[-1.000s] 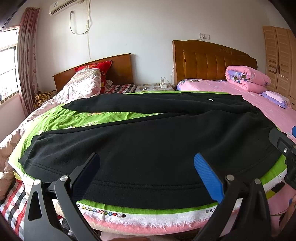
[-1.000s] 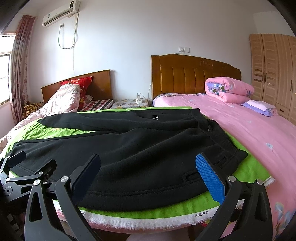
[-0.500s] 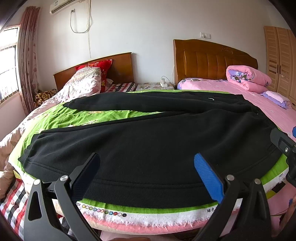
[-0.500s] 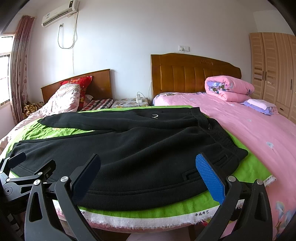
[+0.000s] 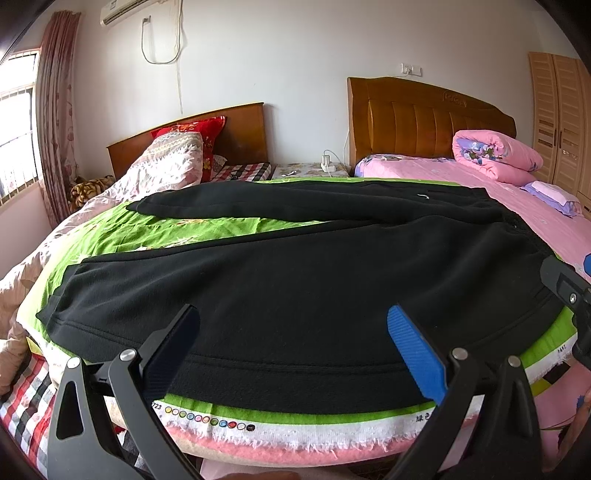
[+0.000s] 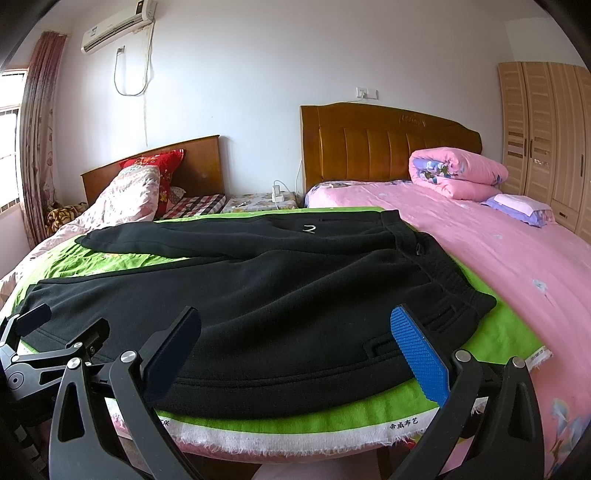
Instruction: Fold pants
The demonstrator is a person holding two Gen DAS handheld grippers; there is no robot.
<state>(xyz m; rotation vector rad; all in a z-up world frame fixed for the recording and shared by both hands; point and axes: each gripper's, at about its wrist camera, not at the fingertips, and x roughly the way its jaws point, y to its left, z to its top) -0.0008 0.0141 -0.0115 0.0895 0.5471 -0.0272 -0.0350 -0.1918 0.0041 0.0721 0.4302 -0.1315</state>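
Pants flat, lengthwise left-right, waistband right

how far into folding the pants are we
Done: the black pants lie spread flat on the green sheet, legs apart, waistband to the right. In hand: nothing; the left hand-held gripper and right hand-held gripper are both open at the near edge, gripping no cloth. Left: every fold, starting with bringing one leg over the other.

— What sort of place is it?
— A home bedroom: two beds with wooden headboards, a rolled pink quilt, a wardrobe, a wall air conditioner.
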